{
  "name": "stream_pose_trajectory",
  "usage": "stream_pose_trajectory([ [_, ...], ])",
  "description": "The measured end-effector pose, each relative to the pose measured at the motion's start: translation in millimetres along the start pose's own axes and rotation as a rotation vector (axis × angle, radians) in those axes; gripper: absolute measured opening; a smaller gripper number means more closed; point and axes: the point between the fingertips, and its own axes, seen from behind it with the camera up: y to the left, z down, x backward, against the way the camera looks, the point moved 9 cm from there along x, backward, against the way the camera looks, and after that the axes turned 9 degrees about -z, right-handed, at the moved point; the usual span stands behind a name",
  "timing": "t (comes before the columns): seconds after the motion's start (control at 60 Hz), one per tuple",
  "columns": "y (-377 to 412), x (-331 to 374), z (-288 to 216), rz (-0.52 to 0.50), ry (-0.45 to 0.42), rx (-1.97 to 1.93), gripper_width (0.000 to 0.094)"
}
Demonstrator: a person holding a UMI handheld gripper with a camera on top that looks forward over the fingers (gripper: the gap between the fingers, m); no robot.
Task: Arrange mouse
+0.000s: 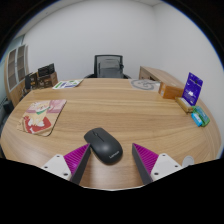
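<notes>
A black computer mouse (pixel 103 144) lies on the wooden table (pixel 110 105), near its front edge. It sits between my gripper's (pixel 112 160) two fingers, closer to the left finger, with a clear gap to the right finger. The purple pads (pixel 78 157) show at either side. The fingers are open and the mouse rests on the table by itself.
A pink mouse mat with a cartoon print (pixel 42 116) lies at the left of the table. A purple box (pixel 192 88) and a teal item (pixel 198 116) stand at the right. A coiled cable (pixel 146 86) lies at the back. A black office chair (pixel 108 67) stands behind the table.
</notes>
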Motion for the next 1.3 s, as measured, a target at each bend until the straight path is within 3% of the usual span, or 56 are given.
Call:
stream_pose_trajectory([
  [0.783,-25,-53,-40,0.03,-0.002,0.002,0.0862],
  [0.867,-22,-56,-38,0.009,0.007,-0.022,0.0772],
  [0.967,-16,-57,-36,-0.004,0.01,-0.011,0.0491],
  [1.05,-14,-56,-36,0.02,0.017,-0.009,0.0466],
  [1.2,-15,-54,-38,0.036,0.009,-0.048,0.0318],
  [1.3,-14,-53,-39,0.051,0.005,-0.061,0.0298],
])
